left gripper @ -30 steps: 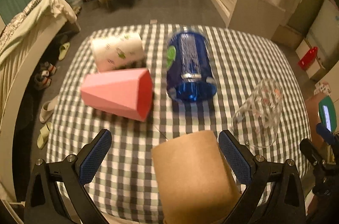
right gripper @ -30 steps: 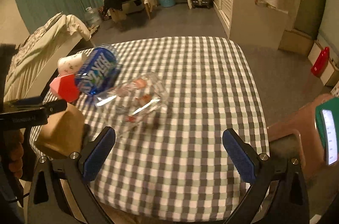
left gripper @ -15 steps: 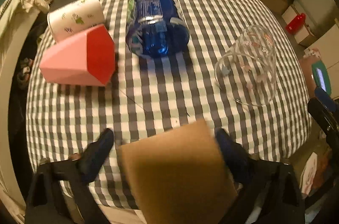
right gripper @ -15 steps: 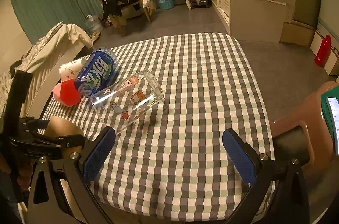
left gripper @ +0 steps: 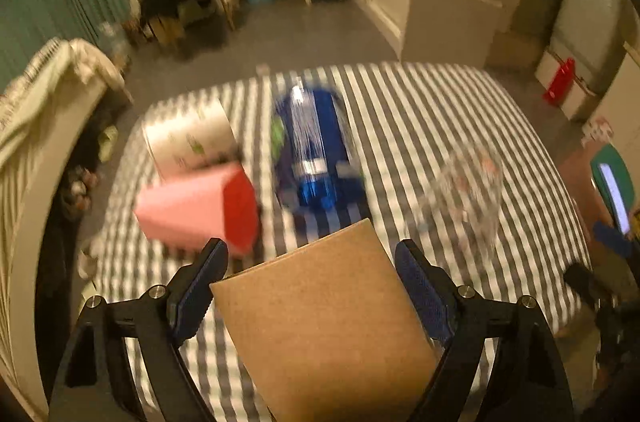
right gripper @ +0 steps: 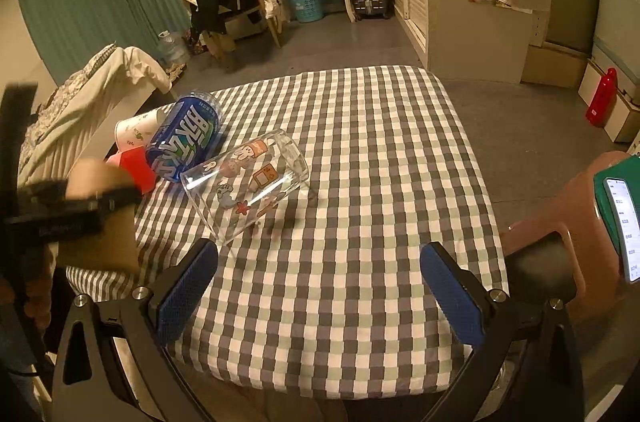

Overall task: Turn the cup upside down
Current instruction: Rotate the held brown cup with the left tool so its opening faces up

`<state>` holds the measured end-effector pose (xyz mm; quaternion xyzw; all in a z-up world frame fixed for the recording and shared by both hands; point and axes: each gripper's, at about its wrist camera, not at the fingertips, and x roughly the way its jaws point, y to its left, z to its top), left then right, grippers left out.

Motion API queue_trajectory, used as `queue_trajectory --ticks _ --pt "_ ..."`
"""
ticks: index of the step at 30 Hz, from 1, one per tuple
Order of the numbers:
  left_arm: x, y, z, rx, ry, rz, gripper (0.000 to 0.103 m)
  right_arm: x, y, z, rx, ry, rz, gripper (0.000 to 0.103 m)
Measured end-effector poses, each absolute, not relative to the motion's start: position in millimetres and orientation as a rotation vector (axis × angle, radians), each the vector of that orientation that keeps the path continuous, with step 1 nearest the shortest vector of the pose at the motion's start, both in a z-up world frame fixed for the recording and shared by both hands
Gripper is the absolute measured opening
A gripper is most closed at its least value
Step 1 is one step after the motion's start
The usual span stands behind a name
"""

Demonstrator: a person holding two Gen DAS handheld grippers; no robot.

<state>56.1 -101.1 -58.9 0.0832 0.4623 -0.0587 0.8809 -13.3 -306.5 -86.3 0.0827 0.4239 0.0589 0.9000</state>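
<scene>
A brown paper cup sits between the fingers of my left gripper, which is shut on it; it also shows at the left of the right wrist view. A clear glass cup with cartoon prints lies on its side on the checked tablecloth; it is blurred in the left wrist view. My right gripper is open and empty, above the table's near edge, right of the glass.
A blue cup, a pink-red cup and a white printed paper cup lie on their sides at the table's left. A phone on a green holder stands at the right. A bed is left of the table.
My left gripper has closed in on the brown cup and lifted and tilted with it; the left view is motion-blurred. My right gripper has barely moved.
</scene>
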Motion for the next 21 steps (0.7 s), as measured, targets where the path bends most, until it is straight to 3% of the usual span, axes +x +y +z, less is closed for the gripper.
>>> queue_trajectory --ticks 7,21 --pt "66 -107 -69 0.242 0.804 -0.056 0.087 -16 -302 -87 0.154 0.885 0.107 0.101" --pt "25 -122 -82 0.273 0.788 -0.129 0.088 -15 -299 -86 0.138 0.889 0.096 0.101"
